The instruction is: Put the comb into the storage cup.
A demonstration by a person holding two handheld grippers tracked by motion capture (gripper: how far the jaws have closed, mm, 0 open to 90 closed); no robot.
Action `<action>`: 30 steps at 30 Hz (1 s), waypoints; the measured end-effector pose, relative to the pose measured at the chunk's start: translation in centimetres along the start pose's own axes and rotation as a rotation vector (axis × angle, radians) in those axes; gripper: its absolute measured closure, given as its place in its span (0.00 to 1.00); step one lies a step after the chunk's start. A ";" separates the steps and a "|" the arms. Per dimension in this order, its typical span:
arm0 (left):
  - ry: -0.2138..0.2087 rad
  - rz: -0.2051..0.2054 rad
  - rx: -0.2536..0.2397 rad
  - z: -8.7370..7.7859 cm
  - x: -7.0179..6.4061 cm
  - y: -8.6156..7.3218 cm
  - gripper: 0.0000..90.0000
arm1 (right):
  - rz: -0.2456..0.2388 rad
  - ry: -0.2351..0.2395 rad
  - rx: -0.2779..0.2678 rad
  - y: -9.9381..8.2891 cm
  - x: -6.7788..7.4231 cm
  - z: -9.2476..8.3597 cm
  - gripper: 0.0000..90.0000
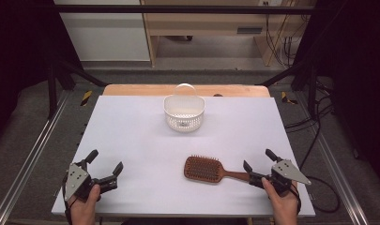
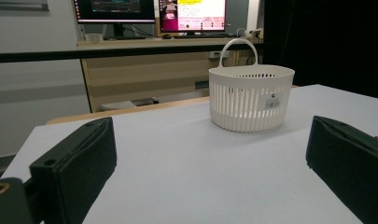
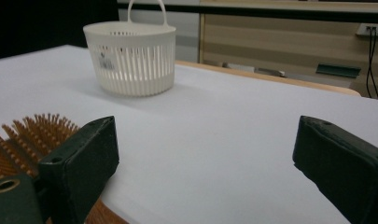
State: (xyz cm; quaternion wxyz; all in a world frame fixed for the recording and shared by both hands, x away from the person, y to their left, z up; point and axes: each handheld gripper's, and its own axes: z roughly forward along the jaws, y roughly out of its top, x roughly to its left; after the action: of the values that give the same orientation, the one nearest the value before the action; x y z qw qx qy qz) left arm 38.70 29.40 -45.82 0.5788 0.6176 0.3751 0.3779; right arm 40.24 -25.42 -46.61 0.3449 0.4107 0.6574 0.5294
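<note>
High view: hairbrush (image 1: 207, 169) handle touches right tool (image 1: 259, 165) (agape) — ungripped.

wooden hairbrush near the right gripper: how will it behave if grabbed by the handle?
The hairbrush looks rigid, so it probably won't flex. Its wide paddle head likely outweighs the slim handle, so it may droop head-down in the jaws. Lying flat, bristles up, it should slide rather than roll.

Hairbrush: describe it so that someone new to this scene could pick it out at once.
On the white table, look toward the near edge, right of centre. The hairbrush lies flat there, bristles up, its handle pointing at the right gripper. It is brown and wooden, unlike the white slotted basket farther back.
</note>
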 end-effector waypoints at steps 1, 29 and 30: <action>0.001 -0.003 0.005 0.1 0.1 -0.1 0.02 | -0.010 -0.002 0.009 0.1 0.2 0.1 0.08; 0.011 -0.068 0.082 1.6 0.4 -1.0 0.01 | -0.118 0.128 0.301 5.0 1.9 5.0 0.85; 0.005 -0.065 0.082 1.7 0.3 -0.9 0.01 | -0.107 0.133 0.321 5.1 1.4 5.3 0.93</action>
State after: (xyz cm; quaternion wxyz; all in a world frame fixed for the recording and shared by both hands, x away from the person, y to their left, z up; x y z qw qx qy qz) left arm 40.32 29.04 -46.76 0.5640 0.6273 0.4118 0.3448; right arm 45.19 -21.43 -42.67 0.2585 0.3891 0.7756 0.4246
